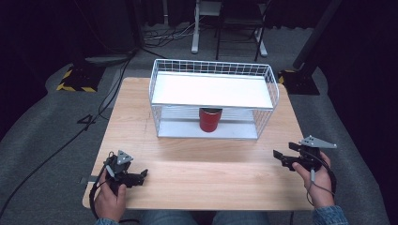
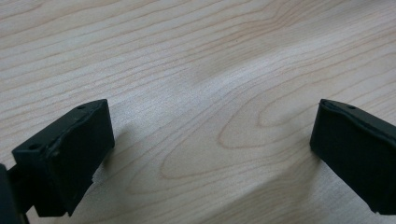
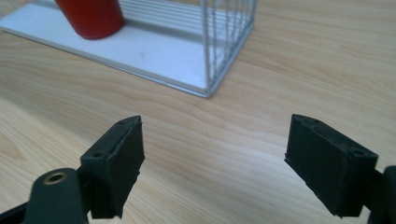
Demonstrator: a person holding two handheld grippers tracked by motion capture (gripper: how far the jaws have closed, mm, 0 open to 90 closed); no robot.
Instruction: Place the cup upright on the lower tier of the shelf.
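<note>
A: Grippers first. How did they stand?

B: The left gripper (image 1: 141,176) lay low in the lower left of the high view, held in a hand (image 1: 110,197) at the near edge of the wooden table (image 1: 197,164). In its own view the jaws stood wide apart with bare wood grain between them, holding nothing. The right gripper (image 1: 281,157) sat at the lower right of the high view, in the other hand (image 1: 319,180), with its grey three-cornered plate (image 1: 318,142) on top. Its jaws were spread wide too, and empty.

A: And the red cup?

B: The red cup (image 1: 210,120) stood upright at the centre of the high view, on the lower tray of the white wire rack (image 1: 213,98). In the right gripper view it appeared at the upper left, cut off by the top edge. It was well apart from both grippers.

A: Anything in the way?

B: The rack's flat white shelf (image 1: 211,90) lay right over the cup and hid its top from above. Wire walls closed the sides. In the right gripper view the rack's corner post stood at upper centre, between the jaws and the cup's far side. The side facing the person looked open.

A: What else was around?

B: Grey carpet around the table, black cables at the left of the high view, a yellow-and-black striped base (image 1: 77,77) at upper left, and white stand legs (image 1: 195,47) at the top.
</note>
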